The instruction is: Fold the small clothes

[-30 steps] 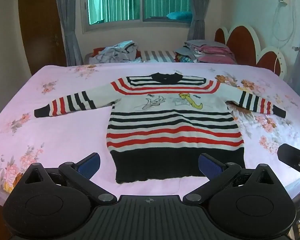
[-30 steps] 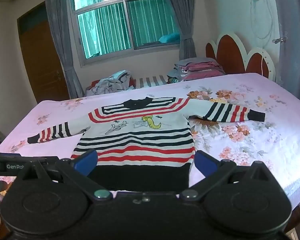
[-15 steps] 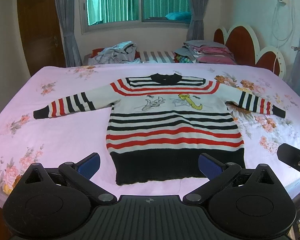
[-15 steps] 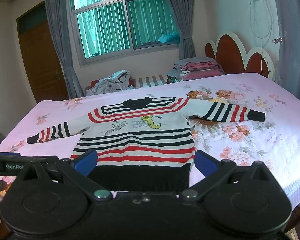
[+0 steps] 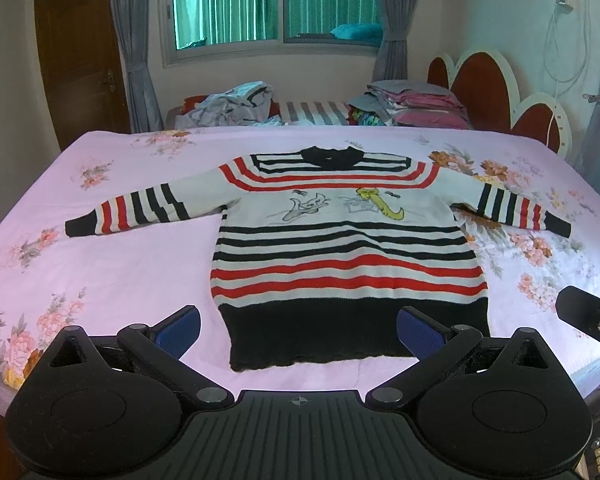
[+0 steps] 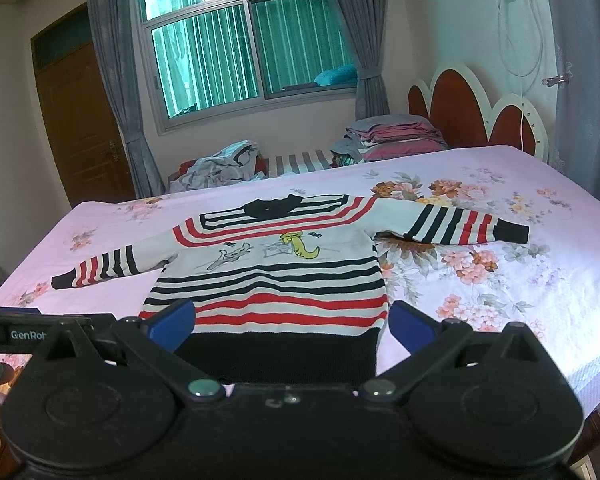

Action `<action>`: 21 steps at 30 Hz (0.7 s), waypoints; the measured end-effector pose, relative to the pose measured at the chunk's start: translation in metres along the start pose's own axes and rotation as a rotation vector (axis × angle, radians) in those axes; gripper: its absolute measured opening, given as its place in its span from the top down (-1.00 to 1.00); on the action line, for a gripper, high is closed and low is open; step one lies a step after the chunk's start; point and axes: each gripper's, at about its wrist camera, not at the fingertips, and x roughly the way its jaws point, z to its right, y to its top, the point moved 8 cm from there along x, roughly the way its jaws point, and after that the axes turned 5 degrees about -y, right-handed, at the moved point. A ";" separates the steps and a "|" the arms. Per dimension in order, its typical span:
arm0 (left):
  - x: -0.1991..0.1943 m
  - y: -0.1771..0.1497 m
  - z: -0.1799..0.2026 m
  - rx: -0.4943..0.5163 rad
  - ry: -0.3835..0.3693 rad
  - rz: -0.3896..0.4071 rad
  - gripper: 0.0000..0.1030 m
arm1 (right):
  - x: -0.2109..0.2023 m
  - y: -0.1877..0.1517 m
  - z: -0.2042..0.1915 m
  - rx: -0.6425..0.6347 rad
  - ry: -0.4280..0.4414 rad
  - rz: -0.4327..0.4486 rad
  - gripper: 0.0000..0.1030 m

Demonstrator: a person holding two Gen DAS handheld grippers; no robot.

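Observation:
A small striped sweater, white with red and black bands and a cartoon print, lies flat and face up on the pink floral bed, both sleeves spread out. It also shows in the right wrist view. My left gripper is open and empty, held above the near bed edge in front of the black hem. My right gripper is open and empty, also in front of the hem, a little to the right. Part of the right gripper's body shows at the left wrist view's right edge.
A heap of loose clothes and a stack of folded clothes lie beyond the far side of the bed. A red and white headboard stands at the right. A wooden door is at the left.
Both grippers have shifted very slightly; the sweater sits a touch lower in the left wrist view. The sweater itself has not moved. Both grippers stay open.

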 end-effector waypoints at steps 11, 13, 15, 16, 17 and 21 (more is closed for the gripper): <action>0.002 0.000 0.000 -0.001 -0.003 -0.002 -1.00 | 0.000 0.000 0.000 0.001 0.001 0.001 -1.00; 0.002 0.000 0.001 0.001 -0.003 -0.003 -1.00 | 0.000 0.000 0.000 0.000 -0.001 0.001 -1.00; 0.003 0.001 0.001 0.002 -0.004 -0.004 -1.00 | 0.001 0.000 0.001 0.002 0.000 0.000 -1.00; 0.003 0.000 0.002 0.002 -0.003 -0.004 -1.00 | 0.000 0.000 0.001 0.001 0.000 0.000 -1.00; 0.003 0.001 0.002 0.001 -0.004 -0.005 -1.00 | 0.000 0.000 0.001 0.000 0.000 0.000 -1.00; 0.004 0.001 0.003 0.000 -0.004 -0.006 -1.00 | 0.001 0.000 0.000 0.000 0.001 0.001 -1.00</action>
